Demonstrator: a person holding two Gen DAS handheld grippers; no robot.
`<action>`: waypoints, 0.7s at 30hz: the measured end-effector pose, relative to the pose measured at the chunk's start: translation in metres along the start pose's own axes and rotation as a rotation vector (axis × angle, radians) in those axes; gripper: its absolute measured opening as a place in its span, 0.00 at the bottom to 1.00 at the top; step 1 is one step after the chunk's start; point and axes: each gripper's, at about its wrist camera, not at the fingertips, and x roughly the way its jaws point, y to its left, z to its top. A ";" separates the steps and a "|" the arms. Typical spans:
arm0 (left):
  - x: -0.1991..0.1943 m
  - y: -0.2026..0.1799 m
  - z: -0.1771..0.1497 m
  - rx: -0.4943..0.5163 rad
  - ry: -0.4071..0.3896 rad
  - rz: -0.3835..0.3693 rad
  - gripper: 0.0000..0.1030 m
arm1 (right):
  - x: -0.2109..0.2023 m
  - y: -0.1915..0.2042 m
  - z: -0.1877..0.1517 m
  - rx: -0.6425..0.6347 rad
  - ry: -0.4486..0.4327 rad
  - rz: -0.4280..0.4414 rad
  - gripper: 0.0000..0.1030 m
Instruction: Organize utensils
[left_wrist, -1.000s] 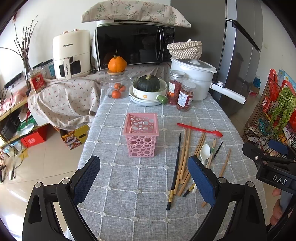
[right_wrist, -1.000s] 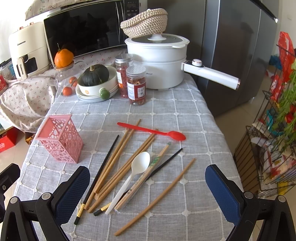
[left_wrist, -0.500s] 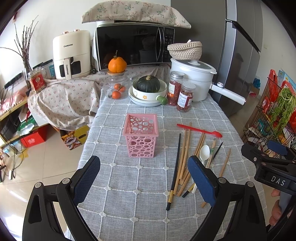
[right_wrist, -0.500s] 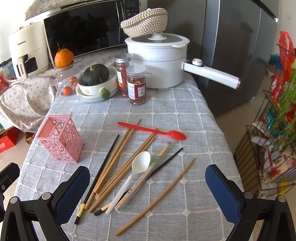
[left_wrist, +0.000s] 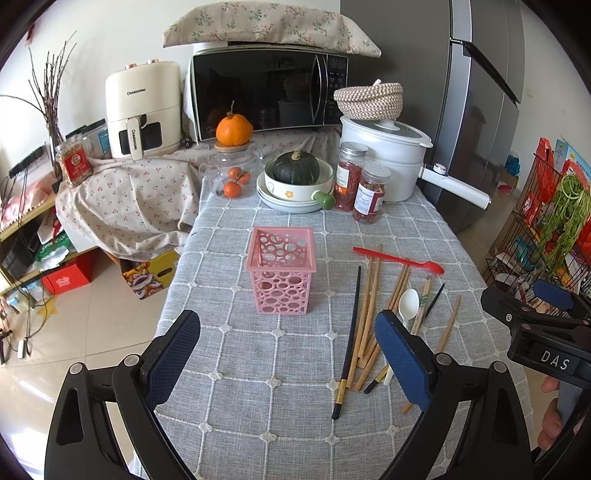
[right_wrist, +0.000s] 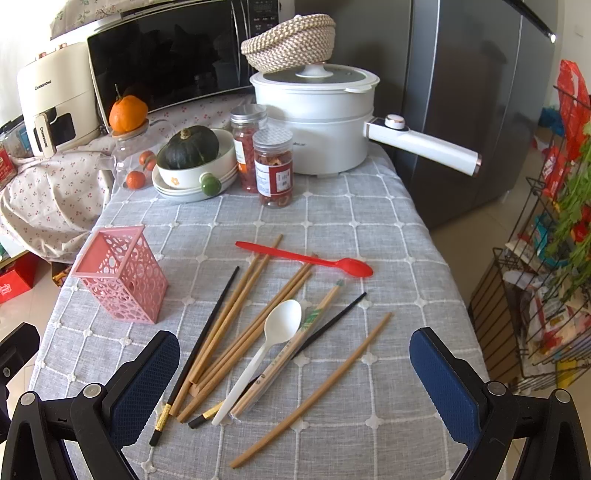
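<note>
A pink perforated utensil holder (left_wrist: 281, 270) stands upright and empty on the grey checked tablecloth; it also shows in the right wrist view (right_wrist: 122, 275). To its right lie loose utensils: a red spoon (right_wrist: 306, 259), a white spoon (right_wrist: 264, 350), several wooden chopsticks (right_wrist: 236, 314), a wrapped pair (right_wrist: 291, 349) and black chopsticks (right_wrist: 199, 350). They also show in the left wrist view (left_wrist: 369, 306). My left gripper (left_wrist: 288, 354) is open and empty, in front of the holder. My right gripper (right_wrist: 295, 373) is open and empty, above the near ends of the utensils.
At the back stand a white pot (right_wrist: 317, 122) with a long handle, two jars (right_wrist: 273, 166), a bowl with a squash (right_wrist: 192, 155), a glass jar with oranges (left_wrist: 232, 173), a microwave (left_wrist: 266, 92). A wire rack (right_wrist: 546, 258) stands right of the table.
</note>
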 end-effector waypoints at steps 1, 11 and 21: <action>0.000 0.000 0.000 -0.001 0.000 0.000 0.94 | 0.000 0.000 0.000 0.000 0.000 0.000 0.99; 0.000 0.000 -0.001 -0.001 0.000 -0.001 0.94 | 0.001 0.000 0.000 0.003 0.004 0.003 0.99; 0.000 -0.002 0.003 -0.005 -0.001 -0.011 0.94 | 0.002 -0.002 0.001 0.008 0.011 0.003 0.99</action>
